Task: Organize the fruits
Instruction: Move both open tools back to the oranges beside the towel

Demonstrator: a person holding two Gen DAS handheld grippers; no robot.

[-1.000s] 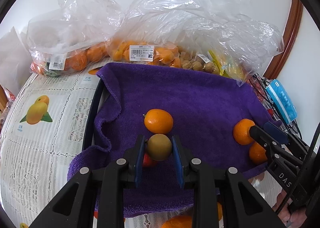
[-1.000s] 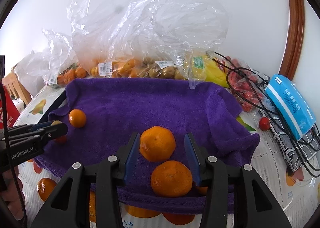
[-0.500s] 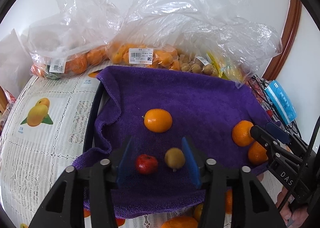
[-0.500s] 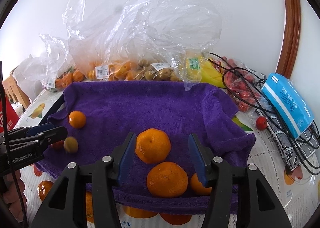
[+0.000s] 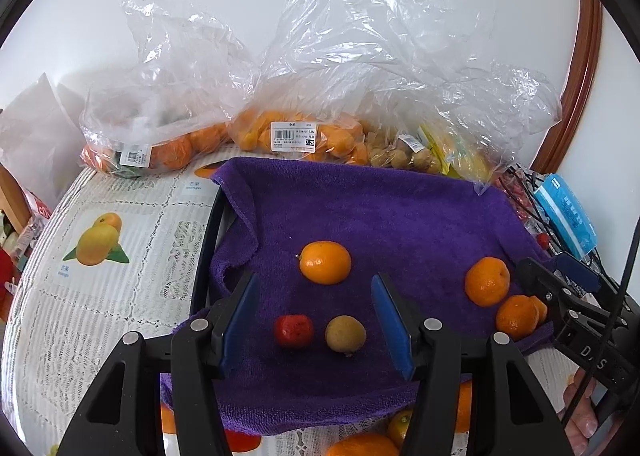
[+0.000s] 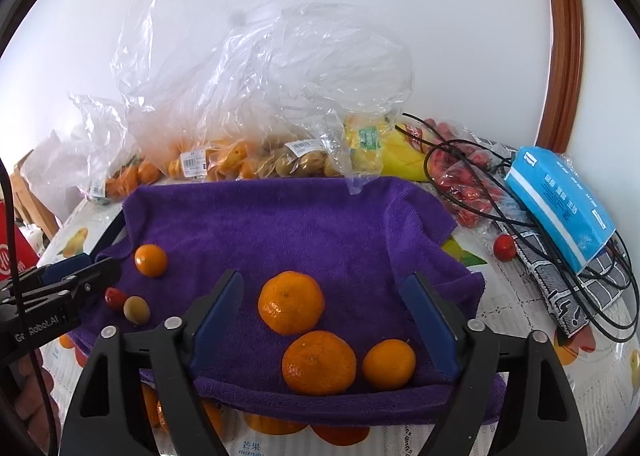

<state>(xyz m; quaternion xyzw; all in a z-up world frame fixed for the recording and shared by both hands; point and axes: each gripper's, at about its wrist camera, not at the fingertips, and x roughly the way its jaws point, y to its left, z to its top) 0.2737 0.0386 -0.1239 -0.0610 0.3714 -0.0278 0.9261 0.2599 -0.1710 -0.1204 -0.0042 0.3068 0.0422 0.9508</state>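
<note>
Both tongs stand wide apart and hold nothing above a purple towel [image 5: 400,224] on a fruit-print tablecloth [image 5: 120,256]. The left gripper [image 5: 316,320] brackets a small red fruit [image 5: 293,331] and a yellowish-brown fruit [image 5: 345,333], lying just beside each other, with a small orange [image 5: 325,262] farther back. The right gripper [image 6: 326,308] frames three oranges: one [image 6: 291,303] behind, two [image 6: 319,362] [image 6: 388,364] at the towel's near edge. Clear bags of fruit [image 6: 240,160] line the far side.

Bright, even daylight, soft shadows, sharp center, heavy fisheye warp w/ black corners.
</note>
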